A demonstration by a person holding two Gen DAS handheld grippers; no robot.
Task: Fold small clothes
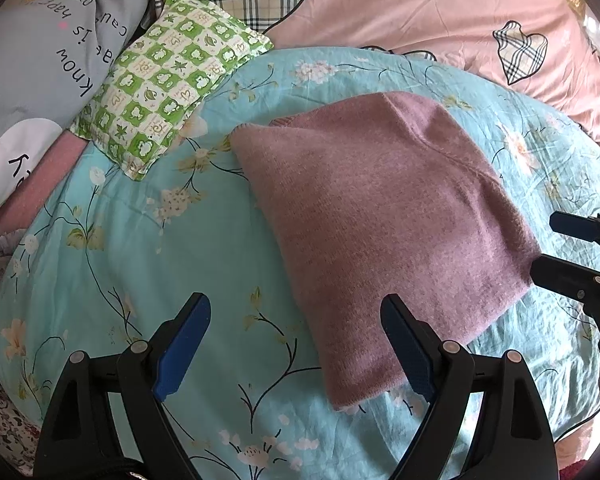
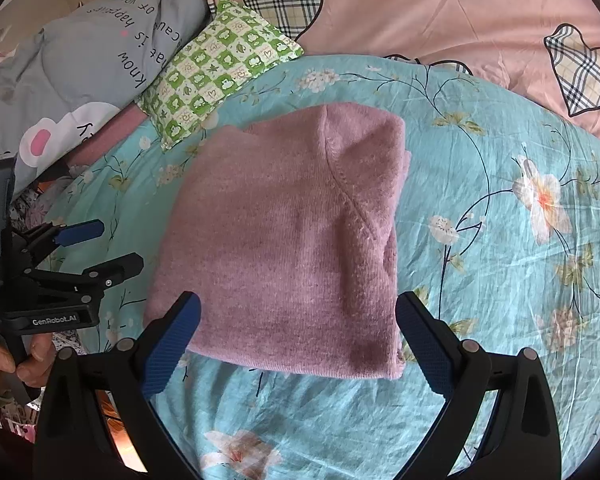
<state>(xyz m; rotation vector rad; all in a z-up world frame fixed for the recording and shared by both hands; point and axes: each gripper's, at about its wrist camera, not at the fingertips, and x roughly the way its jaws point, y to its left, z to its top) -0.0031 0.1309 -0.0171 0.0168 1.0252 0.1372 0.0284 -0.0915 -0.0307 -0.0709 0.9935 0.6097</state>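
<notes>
A mauve knitted garment (image 1: 384, 220) lies folded into a compact rectangle on the turquoise floral bedspread (image 1: 148, 264); it also shows in the right wrist view (image 2: 292, 240). My left gripper (image 1: 296, 340) is open and empty, hovering over the garment's near left corner. My right gripper (image 2: 298, 344) is open and empty, straddling the garment's near edge from above. The right gripper shows at the right edge of the left wrist view (image 1: 548, 246), beside the garment's right corner. The left gripper shows in the right wrist view (image 2: 120, 246), left of the garment.
A green checked small pillow (image 1: 168, 80) lies at the back left. A grey printed pillow (image 1: 48, 52) sits behind it. A pink quilt with plaid hearts (image 1: 400, 8) covers the back. A folded pink cloth (image 1: 40, 188) lies at the left.
</notes>
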